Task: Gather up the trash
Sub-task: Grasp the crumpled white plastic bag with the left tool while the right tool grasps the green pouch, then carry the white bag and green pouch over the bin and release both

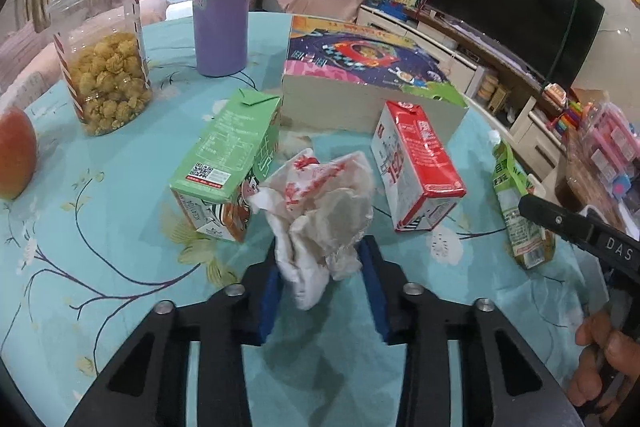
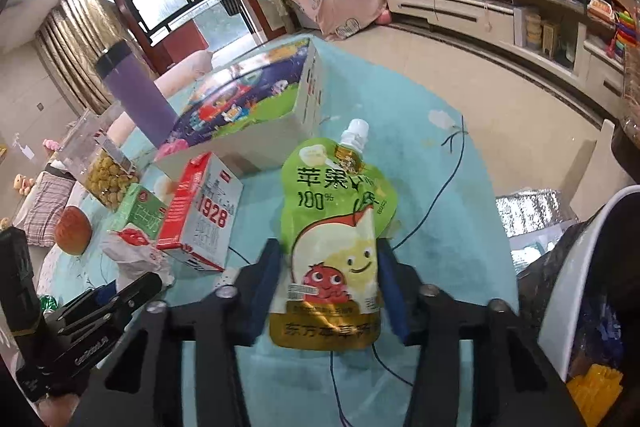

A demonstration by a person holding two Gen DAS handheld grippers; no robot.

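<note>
1. L gripper: fingers clamped on crumpled wrapper, near edge of worktop, between green carton & red carton.
2. R gripper: fingers clamped on green juice pouch, right of red carton.

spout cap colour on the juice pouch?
White cap on the green pouch; clearest in the right wrist view.
</note>
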